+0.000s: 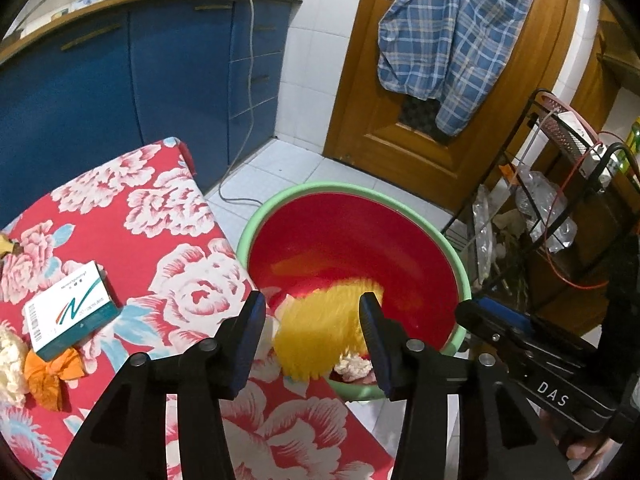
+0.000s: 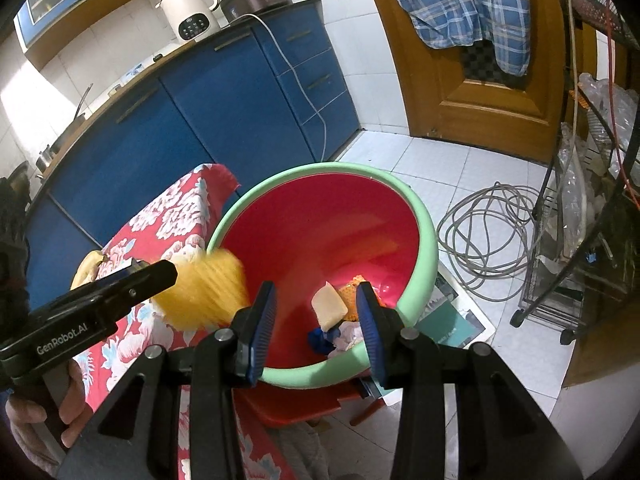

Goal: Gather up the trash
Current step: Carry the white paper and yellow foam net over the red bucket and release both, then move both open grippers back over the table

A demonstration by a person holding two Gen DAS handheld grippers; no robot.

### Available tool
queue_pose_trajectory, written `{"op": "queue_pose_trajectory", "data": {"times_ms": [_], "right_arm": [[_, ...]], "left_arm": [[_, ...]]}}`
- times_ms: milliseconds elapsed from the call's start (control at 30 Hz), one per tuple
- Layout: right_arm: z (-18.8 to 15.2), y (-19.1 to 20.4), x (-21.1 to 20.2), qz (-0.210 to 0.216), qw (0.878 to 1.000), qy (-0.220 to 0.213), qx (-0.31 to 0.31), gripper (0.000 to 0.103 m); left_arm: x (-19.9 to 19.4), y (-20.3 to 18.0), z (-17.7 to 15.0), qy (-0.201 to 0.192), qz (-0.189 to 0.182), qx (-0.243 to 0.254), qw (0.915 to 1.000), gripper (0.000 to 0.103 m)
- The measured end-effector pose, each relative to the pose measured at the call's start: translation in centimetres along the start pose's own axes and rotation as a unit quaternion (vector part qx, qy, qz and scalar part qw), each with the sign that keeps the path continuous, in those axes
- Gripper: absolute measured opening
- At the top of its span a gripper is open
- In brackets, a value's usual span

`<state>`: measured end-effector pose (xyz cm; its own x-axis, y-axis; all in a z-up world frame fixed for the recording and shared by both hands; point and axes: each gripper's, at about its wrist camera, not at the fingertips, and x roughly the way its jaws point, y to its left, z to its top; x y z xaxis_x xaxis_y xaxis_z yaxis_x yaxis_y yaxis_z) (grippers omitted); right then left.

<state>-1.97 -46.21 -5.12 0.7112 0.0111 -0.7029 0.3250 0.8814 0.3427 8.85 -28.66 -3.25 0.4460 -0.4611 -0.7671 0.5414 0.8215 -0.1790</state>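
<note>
Left wrist view | yellow fuzzy trash [image 1: 316, 332] blurred mid-frame between part-open left fingers [image 1: 250, 320], untouched | basin [image 1: 280, 204] right beyond

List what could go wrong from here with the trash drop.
1. The blurred yellow net sits at the basin rim beside the table; it could fall outside.
2. The left gripper and right gripper are close together and could collide.
3. The box and orange wrapper remain on the table.
</note>
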Motion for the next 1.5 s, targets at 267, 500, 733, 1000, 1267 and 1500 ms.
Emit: {"op": "queue_pose_trajectory", "data": {"times_ms": [267, 500, 733, 1000, 1267, 1500], "right_arm": [[0.0, 0.4, -0.5, 0.005, 1.000, -0.003, -0.005, 0.043], [-0.2, 1.3, -1.2, 0.010, 1.000, -0.008, -0.012, 0.043], [-0.4, 3.0, -1.6, 0.021, 0.999, -0.011, -0.024, 0.043], [-0.8, 5.7, -1.6, 0.039, 0.998, -0.006, -0.047, 0.043], [-1.2, 9.0, -1.3, 0.056, 0.996, 0.001, -0.071, 0.043], [-1.7, 11.5, -1.0, 0.064, 0.994, 0.006, -0.090, 0.043]], "left_arm": [[-0.5, 0.8, -0.3, 0.000, 0.004, -0.014, 0.9999, 0.050], [-1.8, 1.8, -1.0, -0.006, 0.011, -0.029, 0.9995, 0.050], [-3.4, 3.5, -1.9, -0.013, 0.024, -0.047, 0.9985, 0.050], [-5.5, 6.5, -2.9, -0.026, 0.046, -0.074, 0.9959, 0.050], [-7.6, 9.6, -3.8, -0.042, 0.068, -0.098, 0.9920, 0.050], [-8.9, 12.7, -4.7, -0.051, 0.087, -0.121, 0.9875, 0.050]]}}
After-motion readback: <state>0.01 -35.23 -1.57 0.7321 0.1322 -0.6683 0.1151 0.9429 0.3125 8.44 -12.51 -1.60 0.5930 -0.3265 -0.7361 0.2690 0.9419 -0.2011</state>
